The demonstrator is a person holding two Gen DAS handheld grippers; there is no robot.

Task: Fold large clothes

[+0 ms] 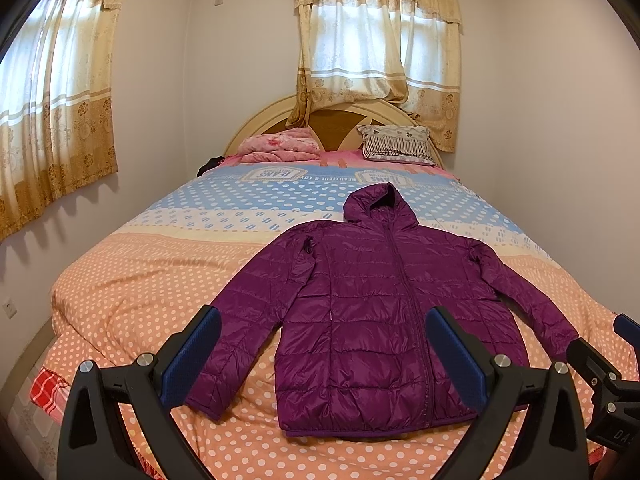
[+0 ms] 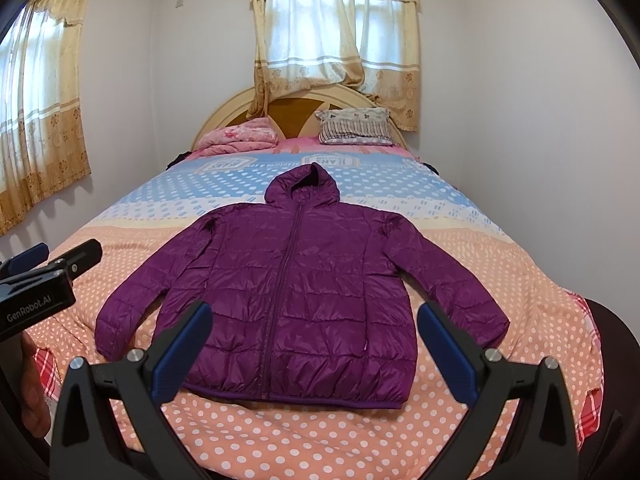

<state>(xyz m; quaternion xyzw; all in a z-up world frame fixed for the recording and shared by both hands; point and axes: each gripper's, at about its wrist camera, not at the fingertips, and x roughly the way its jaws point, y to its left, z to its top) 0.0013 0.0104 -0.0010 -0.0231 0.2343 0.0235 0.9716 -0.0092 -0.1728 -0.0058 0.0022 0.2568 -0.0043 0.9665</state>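
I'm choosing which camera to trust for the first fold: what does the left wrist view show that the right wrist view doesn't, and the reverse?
Only the left wrist view: the open left claw up close, the right claw intruding at its right edge, and a wall socket low on the left.

Only the right wrist view: the open right claw up close, and the left claw's labelled body at the left edge.

Both: the purple hooded jacket lying flat, zipped, sleeves spread on the polka-dot bed, untouched; pillows, headboard, curtains behind.
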